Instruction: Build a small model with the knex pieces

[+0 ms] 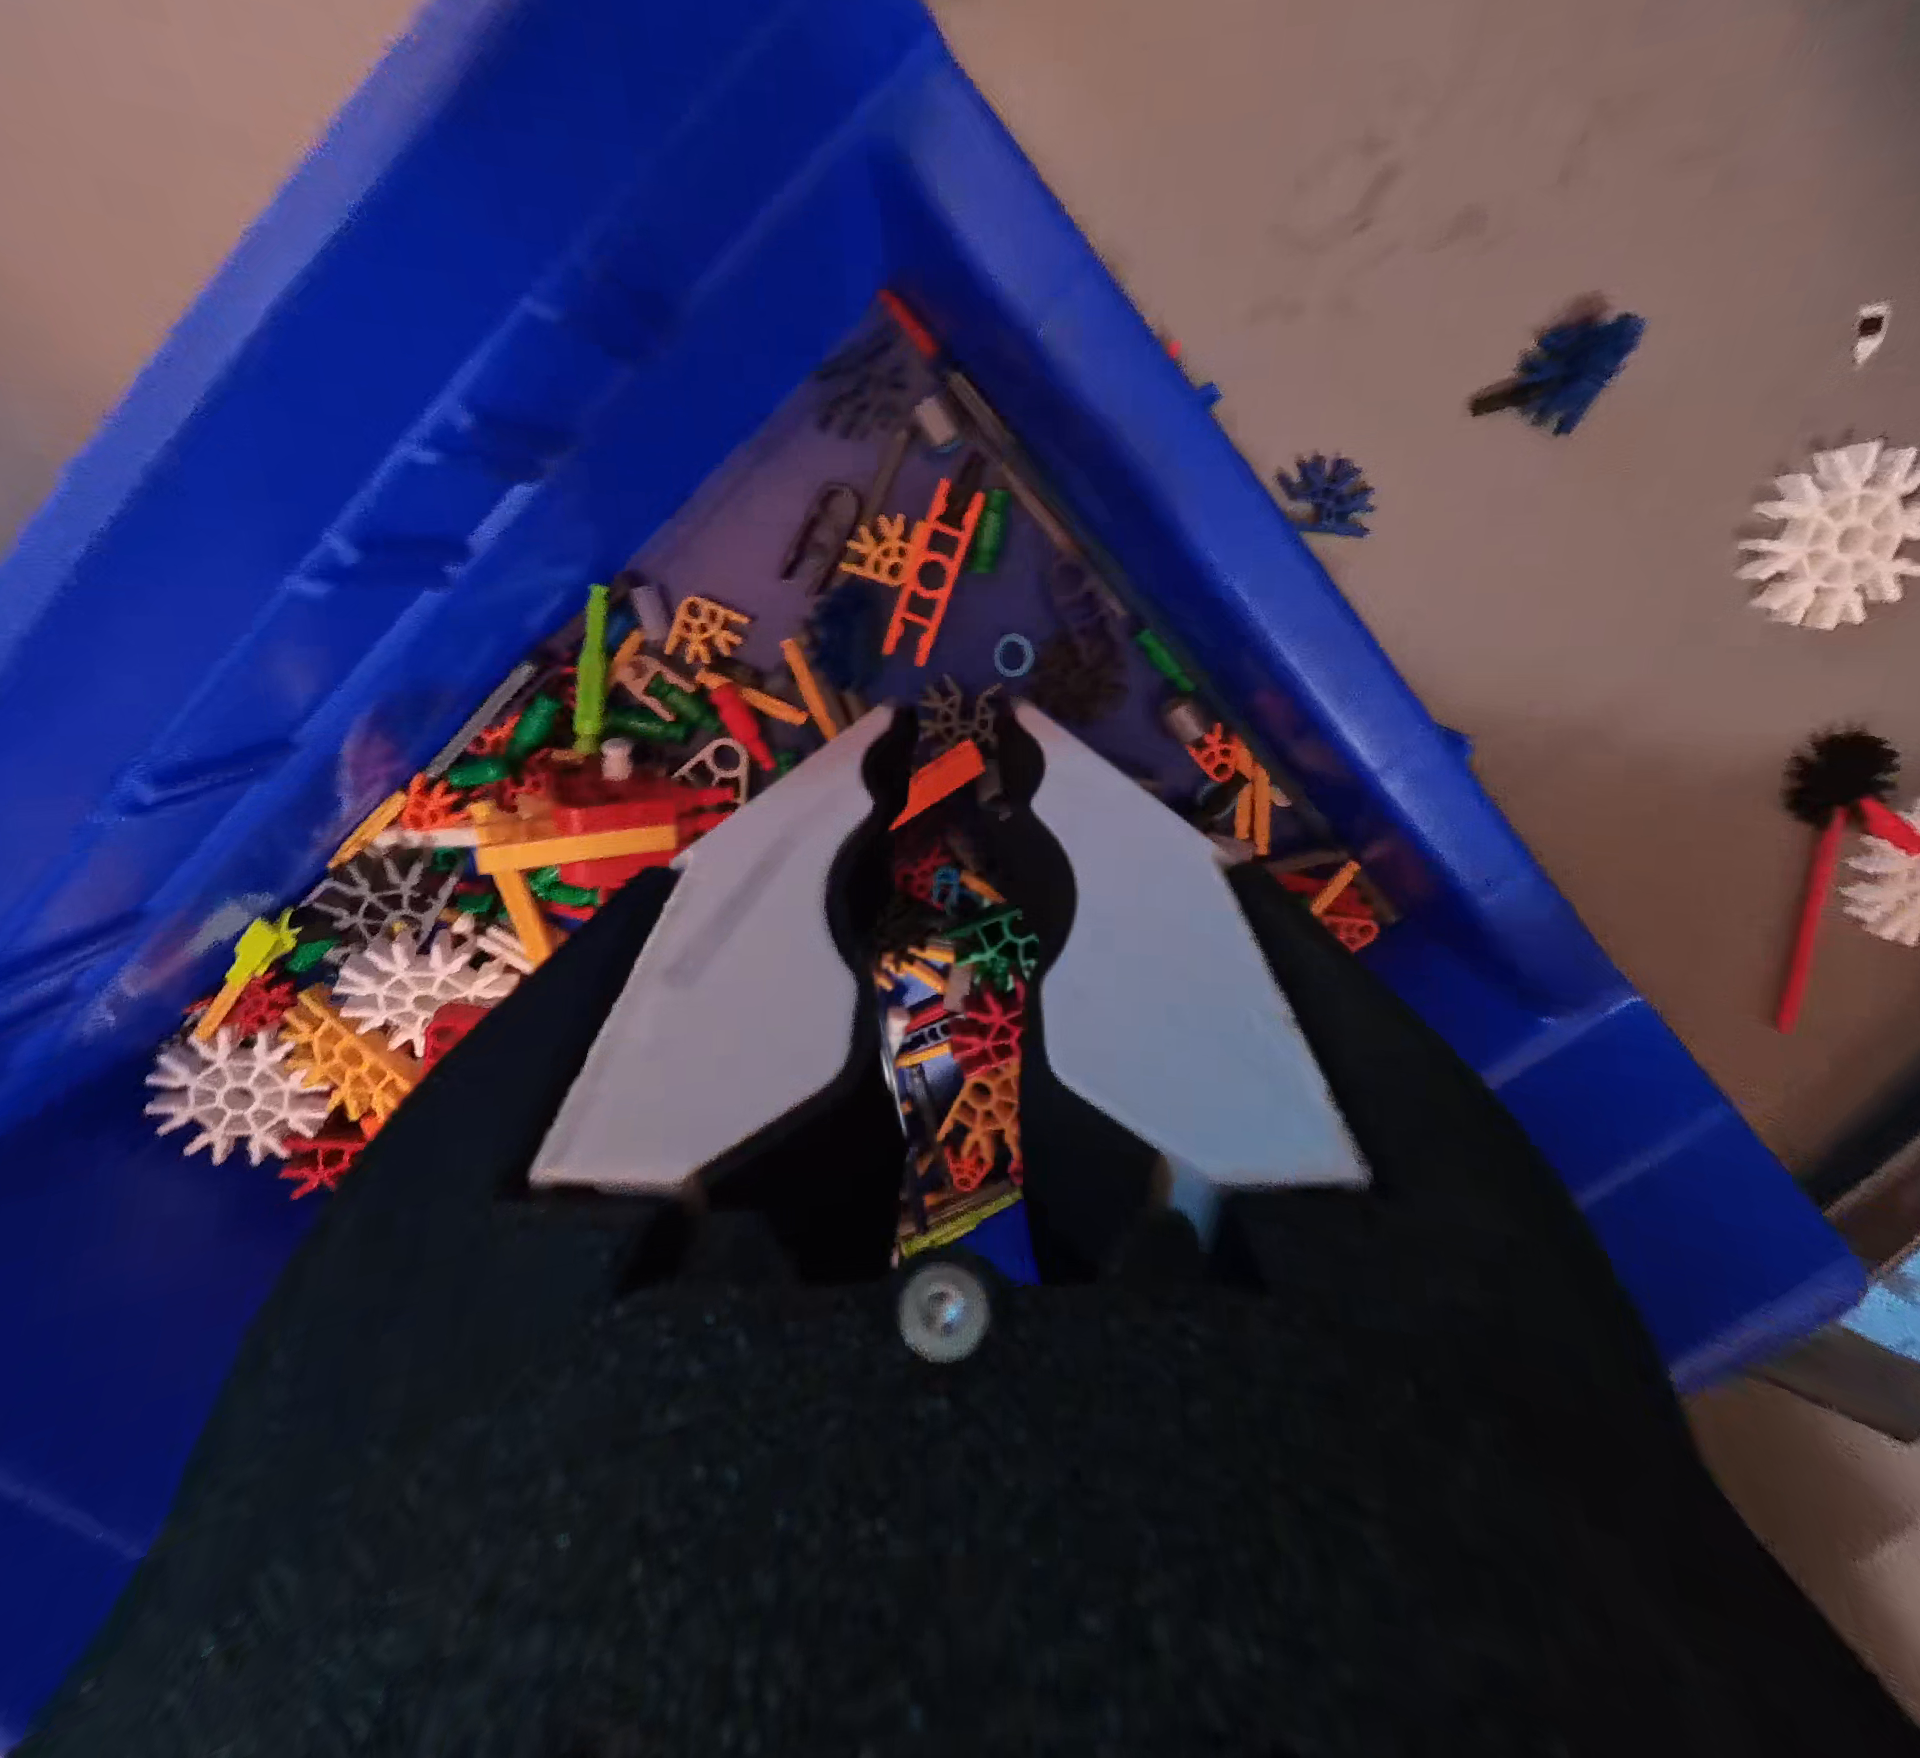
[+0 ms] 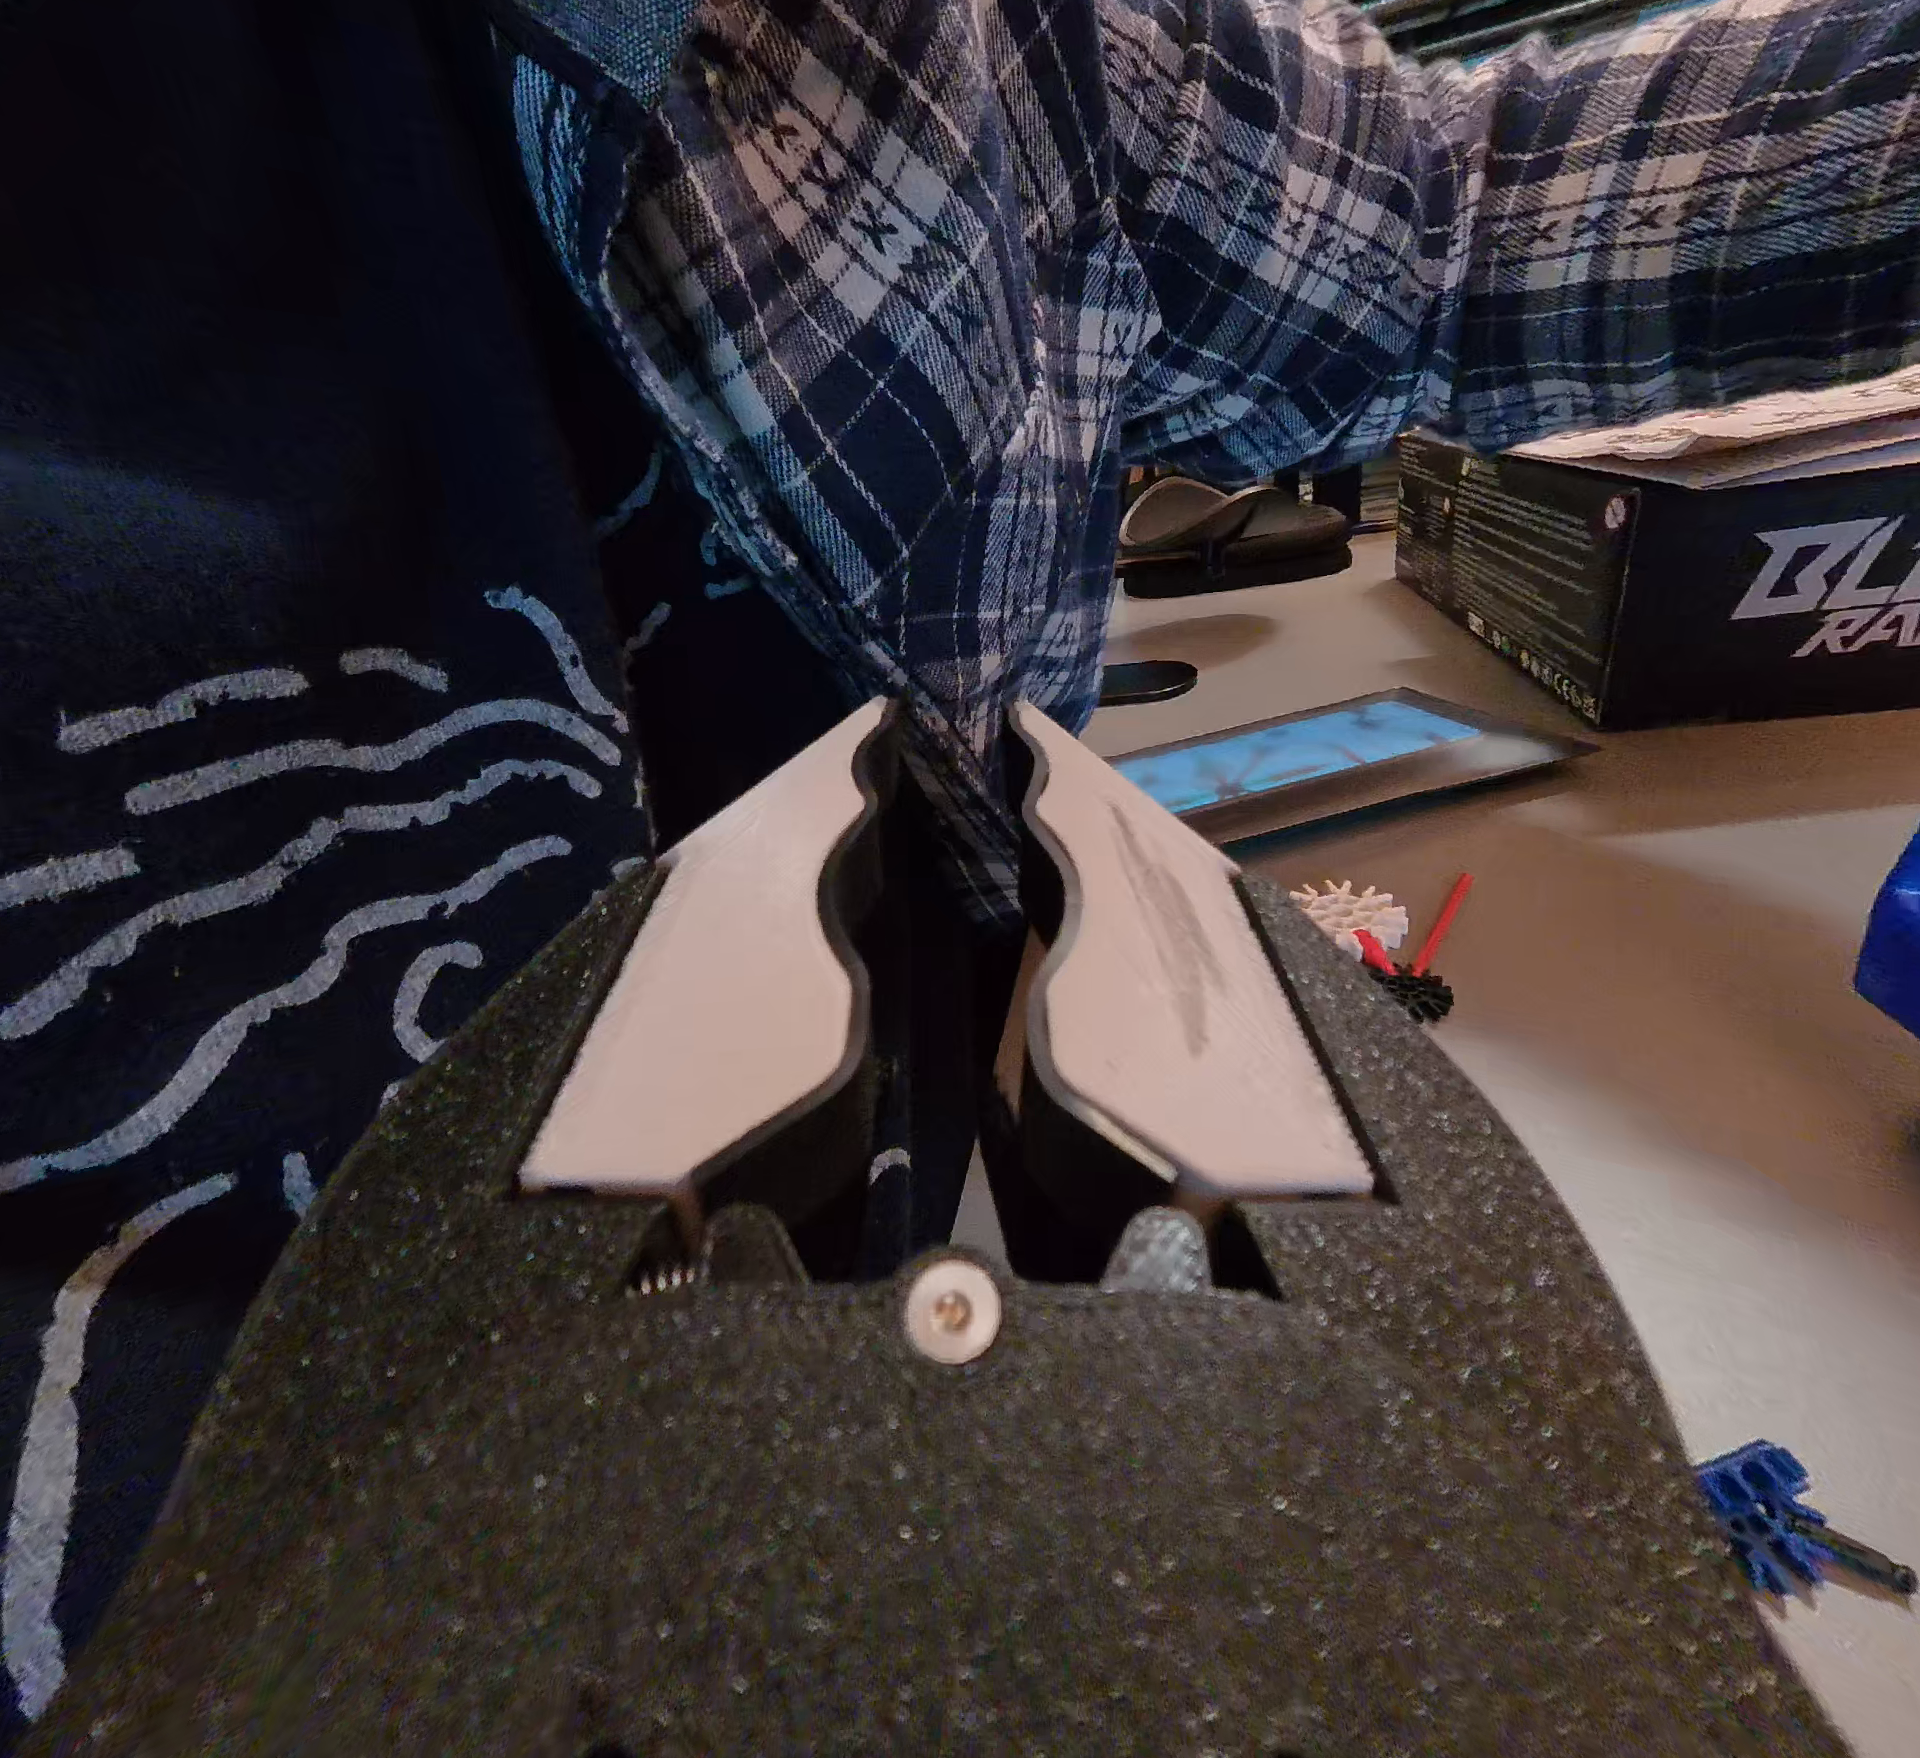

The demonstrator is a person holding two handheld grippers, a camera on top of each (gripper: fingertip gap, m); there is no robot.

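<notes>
My left gripper hangs over a blue plastic bin and points down into it. Its jaws are nearly shut on a small orange piece held between the pads. Below it lies a heap of coloured construction-toy rods and snowflake connectors. My right gripper is empty, with its jaws a little apart. It points at a person's plaid shirt and dark printed top, close in front of it and away from the bin.
On the tan table right of the bin lie a white connector, a black connector with red rods and blue connectors. The right wrist view shows a black box, a flat blue-screened tablet and a blue connector. Some 30 centimetres of space lies between my two pairs of fingers. From the right gripper's tips to the white connector is close to 15 centimetres.
</notes>
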